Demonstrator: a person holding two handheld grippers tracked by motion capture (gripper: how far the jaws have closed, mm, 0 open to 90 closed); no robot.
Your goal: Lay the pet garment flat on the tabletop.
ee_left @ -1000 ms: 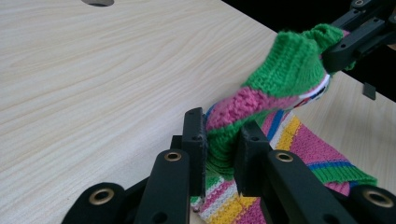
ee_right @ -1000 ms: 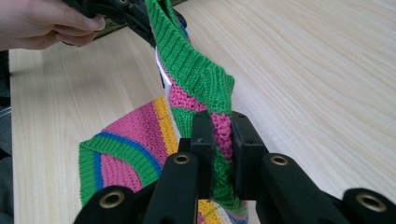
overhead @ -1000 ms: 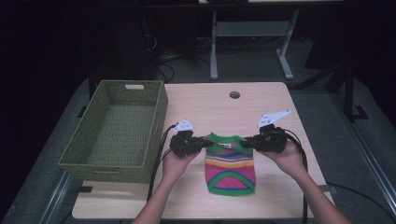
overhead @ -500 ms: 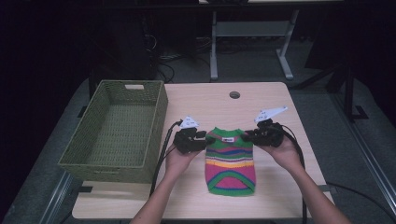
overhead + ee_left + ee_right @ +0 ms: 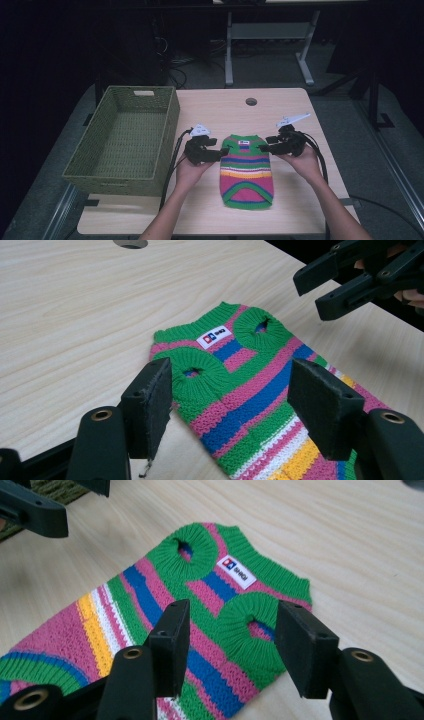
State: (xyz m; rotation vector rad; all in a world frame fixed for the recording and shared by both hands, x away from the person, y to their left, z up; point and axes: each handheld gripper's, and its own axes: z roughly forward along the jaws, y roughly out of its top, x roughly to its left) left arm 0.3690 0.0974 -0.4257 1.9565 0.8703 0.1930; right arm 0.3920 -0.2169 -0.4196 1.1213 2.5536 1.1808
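- A second ago both tongs were pinched on the upper corners of the striped sweater (image 5: 247, 169); now the jaws of both have just been opening, and the knit lies free on the counter (image 5: 220, 107).
- The left tongs (image 5: 221, 154) stand released at the sweater's left shoulder. In the left gripper view the two black pads (image 5: 320, 407) sit apart, above the green-ringed sleeve hole (image 5: 192, 372), with no knit pressed between them.
- The right tongs (image 5: 263, 147) are released too, at the right shoulder. In the right gripper view the jaws straddle the other green sleeve hole (image 5: 250, 625) without clamping it.
- The right hand (image 5: 306, 161) sits a little lower and closer to the sweater than it did a second ago; the left hand (image 5: 190, 170) is much where it was.
- The sweater lies flat and spread near the front middle of the counter, neck end away from the person, green hem toward them. Its stripes run green, pink, blue, white and yellow, and a small white label (image 5: 214, 336) sits just below the neckline.
- It has settled flatter than before, its top edge no longer drawn taut between the tongs.
- The green woven basket (image 5: 125, 142) stands at the left side of the counter, well apart from the sweater, just as earlier. Its inside shows only its own woven floor.
- A round dark hole (image 5: 251, 101) marks the counter beyond the sweater.
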